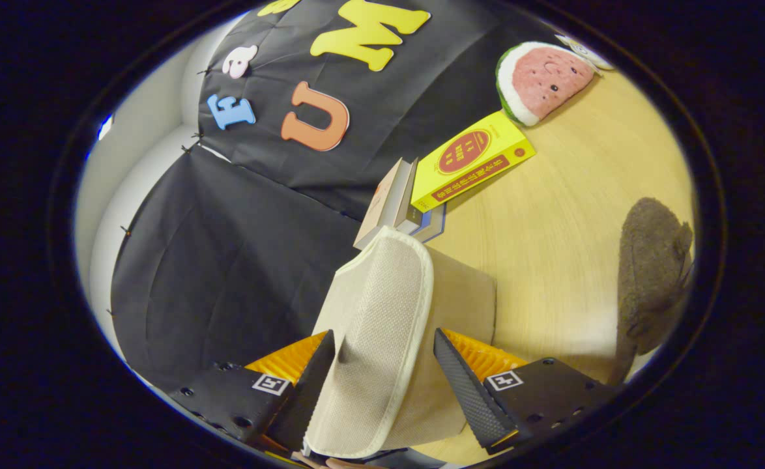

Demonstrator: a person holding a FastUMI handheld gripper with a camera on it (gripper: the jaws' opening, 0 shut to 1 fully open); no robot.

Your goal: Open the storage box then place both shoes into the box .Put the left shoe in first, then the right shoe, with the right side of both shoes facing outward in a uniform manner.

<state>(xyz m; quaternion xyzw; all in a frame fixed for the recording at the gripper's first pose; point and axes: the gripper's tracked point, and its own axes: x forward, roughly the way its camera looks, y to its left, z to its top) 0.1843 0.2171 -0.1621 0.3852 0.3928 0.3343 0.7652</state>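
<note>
Beige shoe between the 2 fingers of the gripper [384,345], over the wooden table [552,247].

The fingers flank the fabric shoe [382,326]; one finger lies against its side, the other stands slightly off it, so a firm clench cannot be confirmed. Beyond the shoe: a stack of books [399,205] topped by a yellow book [470,163], then a watermelon plush [542,79]. A brown fuzzy shoe [653,273] lies well apart on the table.

Staged home booth: wooden table [552,215], books [415,195], watermelon plush [542,78], black cloth wall [239,260].
</note>
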